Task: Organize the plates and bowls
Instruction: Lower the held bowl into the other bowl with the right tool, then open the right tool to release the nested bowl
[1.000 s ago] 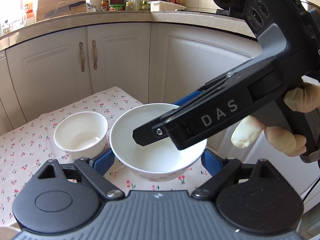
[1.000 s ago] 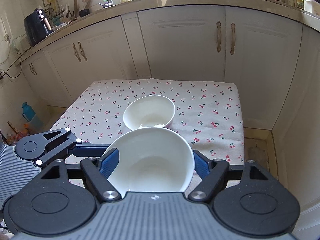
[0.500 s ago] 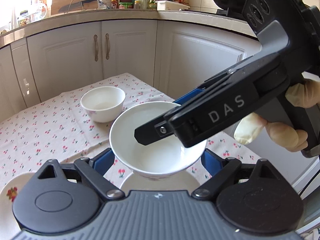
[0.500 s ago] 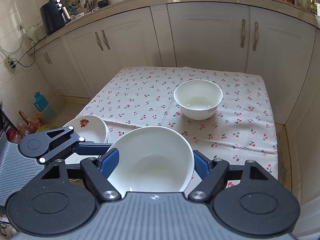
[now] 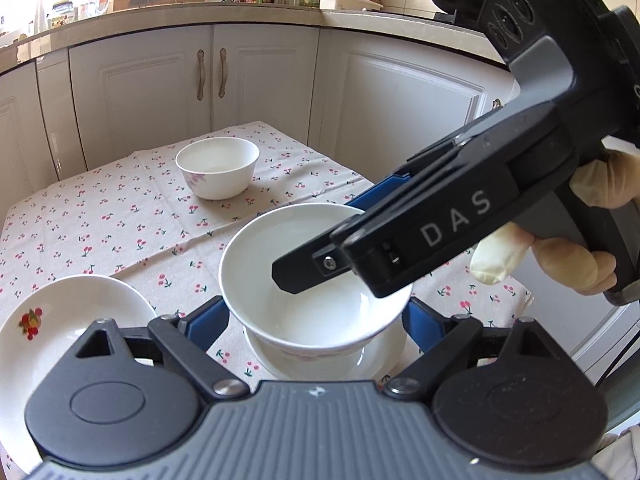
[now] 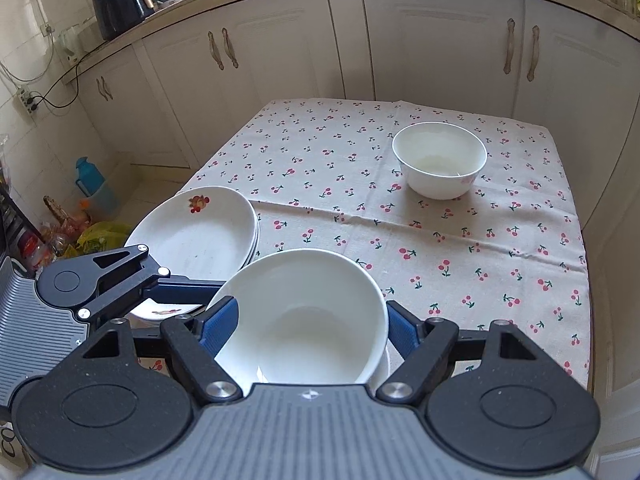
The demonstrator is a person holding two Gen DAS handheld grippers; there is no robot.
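Both my grippers, left (image 5: pixel 316 320) and right (image 6: pixel 312 320), carried the big bowl (image 5: pixel 312 288) to the table's (image 6: pixel 500 260) near edge, still squeezing it

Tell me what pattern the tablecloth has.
The tablecloth is beige with small red cherries on green stems, clearest in the right wrist view.
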